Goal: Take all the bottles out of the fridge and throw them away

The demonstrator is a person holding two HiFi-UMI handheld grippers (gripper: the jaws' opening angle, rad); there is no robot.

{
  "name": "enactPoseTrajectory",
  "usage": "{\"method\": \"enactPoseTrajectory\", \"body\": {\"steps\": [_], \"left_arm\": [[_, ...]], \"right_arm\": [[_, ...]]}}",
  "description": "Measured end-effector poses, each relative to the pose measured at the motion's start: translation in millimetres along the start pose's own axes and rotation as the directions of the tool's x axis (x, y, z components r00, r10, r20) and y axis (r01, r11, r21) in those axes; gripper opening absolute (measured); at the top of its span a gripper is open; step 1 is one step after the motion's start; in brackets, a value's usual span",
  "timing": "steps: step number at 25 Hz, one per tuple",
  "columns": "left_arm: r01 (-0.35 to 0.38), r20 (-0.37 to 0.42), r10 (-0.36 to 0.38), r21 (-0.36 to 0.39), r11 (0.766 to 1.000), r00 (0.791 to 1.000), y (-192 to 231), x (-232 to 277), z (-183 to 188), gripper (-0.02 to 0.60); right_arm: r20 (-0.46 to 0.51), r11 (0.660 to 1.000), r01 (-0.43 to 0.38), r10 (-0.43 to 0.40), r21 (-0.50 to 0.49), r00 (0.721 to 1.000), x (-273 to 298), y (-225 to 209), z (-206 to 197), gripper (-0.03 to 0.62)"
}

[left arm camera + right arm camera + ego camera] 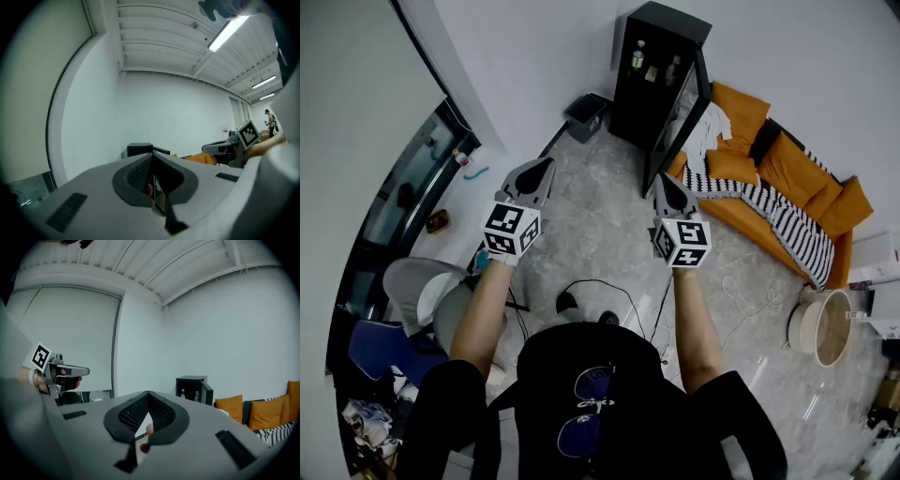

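A black mini fridge stands against the far wall with its door swung open. Two or three bottles stand on its top shelf. In the right gripper view the fridge sits right of centre, with a bottle showing inside. My left gripper and right gripper are held side by side in mid-air, well short of the fridge and pointing toward it. Both are shut with nothing in them; the jaws meet at the tips in the left gripper view and the right gripper view.
A dark bin stands on the floor left of the fridge. An orange sofa with a striped blanket runs along the right. Cables lie on the marble floor near my feet. A round white tub is at right, a grey chair at left.
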State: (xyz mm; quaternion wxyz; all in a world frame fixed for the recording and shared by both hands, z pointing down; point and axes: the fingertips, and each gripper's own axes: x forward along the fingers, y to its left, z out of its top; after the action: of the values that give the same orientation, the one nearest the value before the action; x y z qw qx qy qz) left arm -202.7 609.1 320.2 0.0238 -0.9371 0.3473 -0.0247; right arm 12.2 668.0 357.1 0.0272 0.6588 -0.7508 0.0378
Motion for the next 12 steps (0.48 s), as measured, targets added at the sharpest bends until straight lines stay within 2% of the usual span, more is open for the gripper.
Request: {"method": "enactPoseTrajectory", "body": {"steps": [12], "left_arm": [[0.022, -0.003, -0.022, -0.018, 1.0, 1.0, 50.9, -7.5, -14.7, 0.0]], "right_arm": [[-0.022, 1.0, 0.027, -0.027, 0.003, 0.999, 34.3, 31.3, -6.5, 0.002]]}}
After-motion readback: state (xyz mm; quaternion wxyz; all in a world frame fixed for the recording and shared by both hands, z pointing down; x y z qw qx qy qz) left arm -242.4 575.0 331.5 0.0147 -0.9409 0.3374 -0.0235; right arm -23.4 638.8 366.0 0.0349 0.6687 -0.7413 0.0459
